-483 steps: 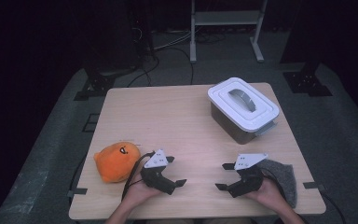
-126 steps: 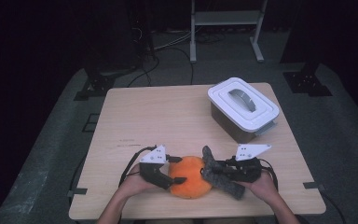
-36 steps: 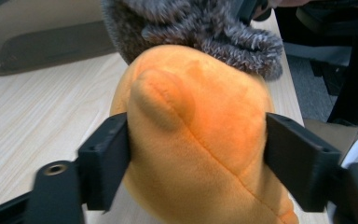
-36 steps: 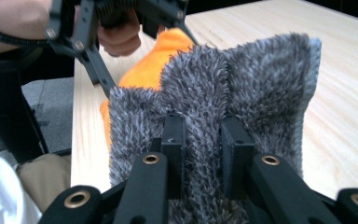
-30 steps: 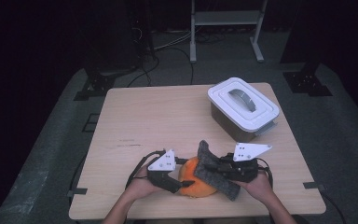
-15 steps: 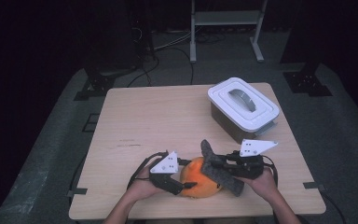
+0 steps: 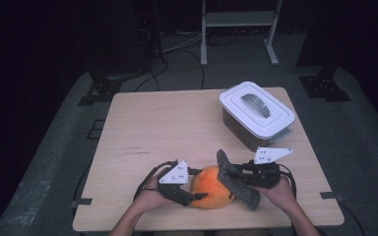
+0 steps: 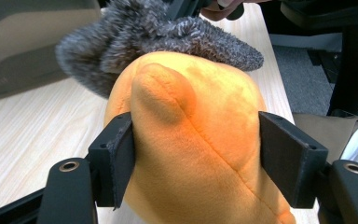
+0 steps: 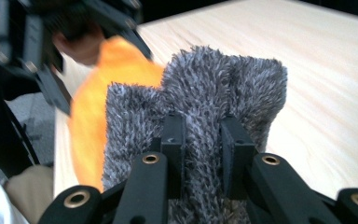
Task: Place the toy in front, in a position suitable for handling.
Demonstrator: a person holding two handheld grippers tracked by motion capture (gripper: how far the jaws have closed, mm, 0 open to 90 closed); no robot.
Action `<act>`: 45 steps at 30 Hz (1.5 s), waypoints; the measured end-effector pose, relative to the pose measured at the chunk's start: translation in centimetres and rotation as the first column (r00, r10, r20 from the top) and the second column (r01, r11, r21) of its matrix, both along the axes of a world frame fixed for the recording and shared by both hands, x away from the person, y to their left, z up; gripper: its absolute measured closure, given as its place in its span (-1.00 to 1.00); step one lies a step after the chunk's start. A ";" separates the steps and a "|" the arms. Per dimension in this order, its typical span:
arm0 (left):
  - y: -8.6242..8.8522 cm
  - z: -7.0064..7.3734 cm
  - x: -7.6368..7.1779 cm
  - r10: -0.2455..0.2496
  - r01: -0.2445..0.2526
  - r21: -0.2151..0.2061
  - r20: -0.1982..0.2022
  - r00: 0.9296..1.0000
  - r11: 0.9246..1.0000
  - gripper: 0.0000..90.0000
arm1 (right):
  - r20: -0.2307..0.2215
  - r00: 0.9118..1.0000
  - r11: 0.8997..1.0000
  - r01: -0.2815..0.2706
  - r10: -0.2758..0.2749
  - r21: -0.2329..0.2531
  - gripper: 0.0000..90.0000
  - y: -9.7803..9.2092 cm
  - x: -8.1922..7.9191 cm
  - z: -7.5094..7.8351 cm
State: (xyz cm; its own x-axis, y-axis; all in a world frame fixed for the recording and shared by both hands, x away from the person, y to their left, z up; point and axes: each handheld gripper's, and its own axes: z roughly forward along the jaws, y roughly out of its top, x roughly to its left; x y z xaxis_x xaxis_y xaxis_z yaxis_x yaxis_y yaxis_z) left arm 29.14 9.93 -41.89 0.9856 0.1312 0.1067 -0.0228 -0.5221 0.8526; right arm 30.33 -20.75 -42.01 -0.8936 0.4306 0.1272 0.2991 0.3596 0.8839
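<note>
Jaws of our left gripper (image 8: 196, 158) squeeze the orange plush toy (image 7: 211, 187) near the table's (image 7: 177, 123) front edge; our right gripper (image 9: 203, 149) pinches the grey fuzzy cloth (image 9: 205, 102) draped against it.

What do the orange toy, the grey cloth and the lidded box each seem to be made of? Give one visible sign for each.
Orange toy: soft short-pile plush, likely stuffed; a stitched seam runs across it and it bulges between the jaws.
Grey cloth: shaggy long-pile fabric, perhaps microfibre; its fibres stand up in tufts.
Lidded box: probably hard plastic, with a smooth white moulded lid and handle.
</note>
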 end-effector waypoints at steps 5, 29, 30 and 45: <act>0.3 -0.1 0.3 0.026 -0.026 0.007 -0.013 1.000 1.000 -0.31 | 0.025 1.000 1.000 -0.011 0.010 0.021 0.63 0.3 -0.6 0.5; 1.5 0.4 0.9 0.118 -0.114 -0.072 0.047 0.992 0.991 -0.41 | 0.077 0.997 1.000 0.012 -0.011 -0.008 0.61 2.6 0.2 -0.2; 1.4 0.2 0.9 0.125 -0.122 -0.050 0.059 0.990 0.991 -0.38 | 0.079 0.997 1.000 0.018 -0.017 -0.011 0.61 2.5 0.2 -0.2; 2.7 0.0 1.9 0.157 -0.162 -0.145 -0.043 0.987 0.976 -0.36 | 0.108 0.994 0.999 -0.009 0.013 -0.041 0.62 3.3 -0.9 0.4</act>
State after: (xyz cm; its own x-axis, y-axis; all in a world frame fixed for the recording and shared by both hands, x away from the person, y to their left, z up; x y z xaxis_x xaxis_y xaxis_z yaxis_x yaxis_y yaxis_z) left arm 31.03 12.62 -41.90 0.9532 0.2992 0.0443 0.0782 -0.3852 0.9195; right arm 29.41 -17.42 -41.58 -0.9059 0.4234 0.0125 0.1984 0.3980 0.8957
